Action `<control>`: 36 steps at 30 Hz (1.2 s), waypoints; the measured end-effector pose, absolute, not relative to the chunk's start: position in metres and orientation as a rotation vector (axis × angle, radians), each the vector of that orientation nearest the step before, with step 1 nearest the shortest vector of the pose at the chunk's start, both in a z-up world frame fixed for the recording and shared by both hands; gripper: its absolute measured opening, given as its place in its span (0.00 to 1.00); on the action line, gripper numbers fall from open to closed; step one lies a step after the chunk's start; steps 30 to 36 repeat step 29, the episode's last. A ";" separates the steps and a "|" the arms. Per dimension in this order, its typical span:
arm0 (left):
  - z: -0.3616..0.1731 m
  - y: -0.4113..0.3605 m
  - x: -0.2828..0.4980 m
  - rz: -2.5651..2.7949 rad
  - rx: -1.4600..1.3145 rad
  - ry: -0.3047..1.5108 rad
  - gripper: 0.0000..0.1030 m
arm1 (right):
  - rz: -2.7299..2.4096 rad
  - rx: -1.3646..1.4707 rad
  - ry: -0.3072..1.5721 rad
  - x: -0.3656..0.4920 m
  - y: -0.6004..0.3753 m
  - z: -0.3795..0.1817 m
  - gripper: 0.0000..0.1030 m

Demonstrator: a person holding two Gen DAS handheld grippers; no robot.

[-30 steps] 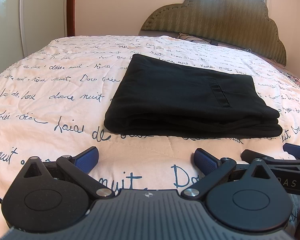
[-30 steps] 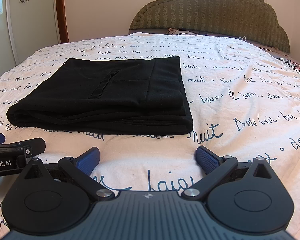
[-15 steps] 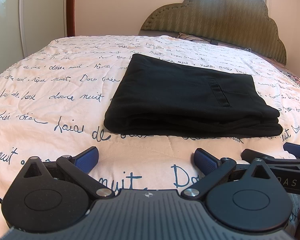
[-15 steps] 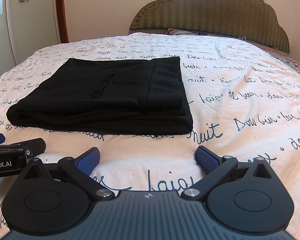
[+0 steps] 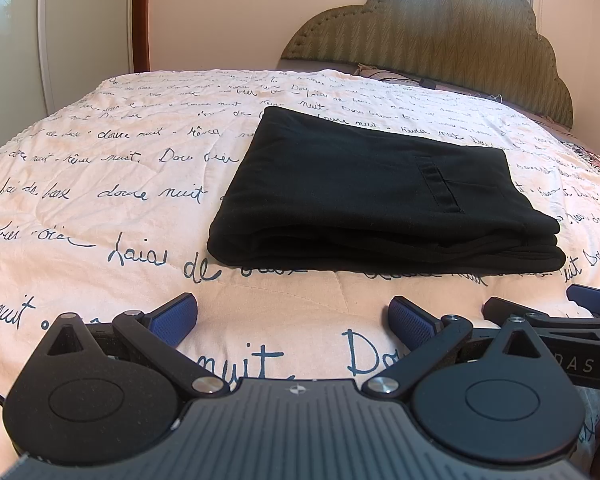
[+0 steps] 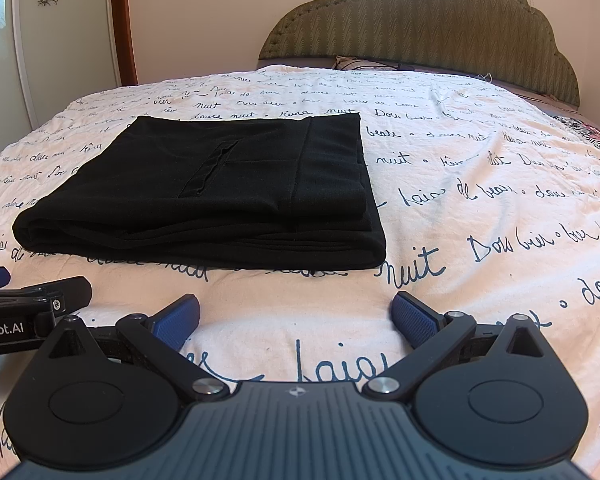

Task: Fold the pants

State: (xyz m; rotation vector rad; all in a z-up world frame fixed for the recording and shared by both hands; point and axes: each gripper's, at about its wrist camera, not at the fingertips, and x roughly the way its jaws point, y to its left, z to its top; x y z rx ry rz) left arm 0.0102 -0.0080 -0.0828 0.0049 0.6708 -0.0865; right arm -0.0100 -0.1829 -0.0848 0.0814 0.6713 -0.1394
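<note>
The black pants (image 5: 372,196) lie folded into a flat rectangular stack on the bed, with a back pocket slit on top. They also show in the right wrist view (image 6: 220,196). My left gripper (image 5: 294,320) is open and empty, just in front of the stack's near edge. My right gripper (image 6: 296,318) is open and empty, in front of the stack's near right corner. Neither touches the pants. The right gripper's fingers (image 5: 588,304) show at the left view's right edge, and the left gripper's fingers (image 6: 60,290) at the right view's left edge.
The bed is covered by a white quilt (image 5: 100,200) printed with blue handwriting. A green padded headboard (image 5: 440,32) stands at the far end. A white wardrobe door (image 6: 68,40) and a brown door frame (image 6: 122,24) are at the far left.
</note>
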 end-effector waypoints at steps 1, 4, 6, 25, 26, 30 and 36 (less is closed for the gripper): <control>-0.083 -0.008 0.010 -0.087 0.004 0.671 1.00 | -0.140 0.080 0.672 -0.010 -0.183 -0.085 1.00; -0.083 -0.008 0.010 -0.087 0.006 0.672 1.00 | -0.140 0.080 0.671 -0.010 -0.183 -0.085 1.00; -0.083 -0.008 0.011 -0.087 0.006 0.672 1.00 | -0.140 0.080 0.672 -0.010 -0.183 -0.085 1.00; -0.081 -0.009 0.007 -0.092 0.021 0.661 1.00 | -0.140 0.080 0.672 -0.010 -0.182 -0.084 1.00; -0.081 -0.010 0.007 -0.093 0.027 0.661 1.00 | -0.140 0.080 0.672 -0.010 -0.182 -0.085 1.00; -0.082 -0.010 0.008 -0.089 0.023 0.664 1.00 | -0.140 0.080 0.672 -0.010 -0.182 -0.085 1.00; -0.082 -0.010 0.008 -0.089 0.023 0.664 1.00 | -0.140 0.080 0.672 -0.010 -0.182 -0.085 1.00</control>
